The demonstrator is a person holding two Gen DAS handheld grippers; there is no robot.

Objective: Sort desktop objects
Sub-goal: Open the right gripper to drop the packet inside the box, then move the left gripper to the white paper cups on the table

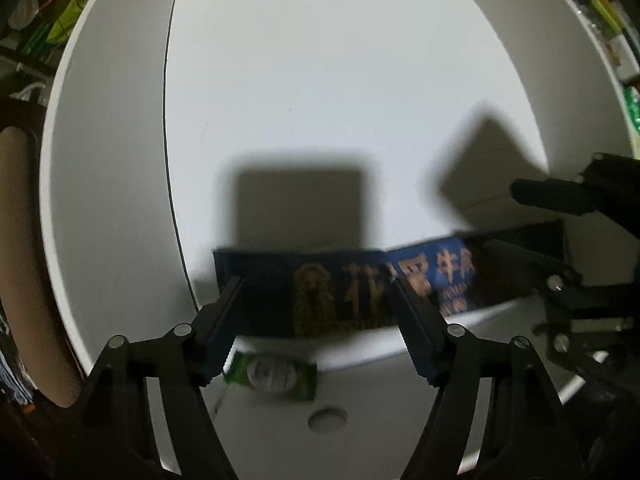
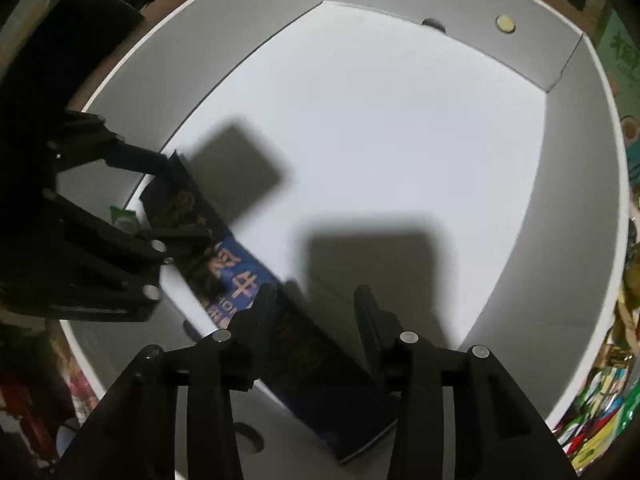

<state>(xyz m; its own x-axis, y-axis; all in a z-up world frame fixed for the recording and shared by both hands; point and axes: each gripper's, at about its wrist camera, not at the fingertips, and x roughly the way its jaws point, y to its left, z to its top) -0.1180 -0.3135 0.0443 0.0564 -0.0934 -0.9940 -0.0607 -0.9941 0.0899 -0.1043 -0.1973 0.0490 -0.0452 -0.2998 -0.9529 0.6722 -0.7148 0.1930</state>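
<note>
A long dark-blue box with gold lettering (image 1: 360, 292) is held over the open white carton (image 1: 320, 100), lying across the carton's near wall so that most of its length hangs above the bare white floor inside. The left gripper (image 1: 316, 312) points almost straight down, and its two fingers (image 1: 224, 320) stand on either side of one end of the blue box; whether the pads press on it or have let go cannot be told through the blur. The right gripper (image 2: 316, 328) is set over the other end, where its left finger (image 2: 256, 320) lies against the box's edge and the right finger stands just beside the opposite edge, so a firm grasp cannot be confirmed either. A small green packet (image 1: 276, 374) lies just outside the carton wall, below the left fingers. Colourful packages (image 2: 600, 420) are heaped beyond the carton's far side in the right wrist view.
</note>
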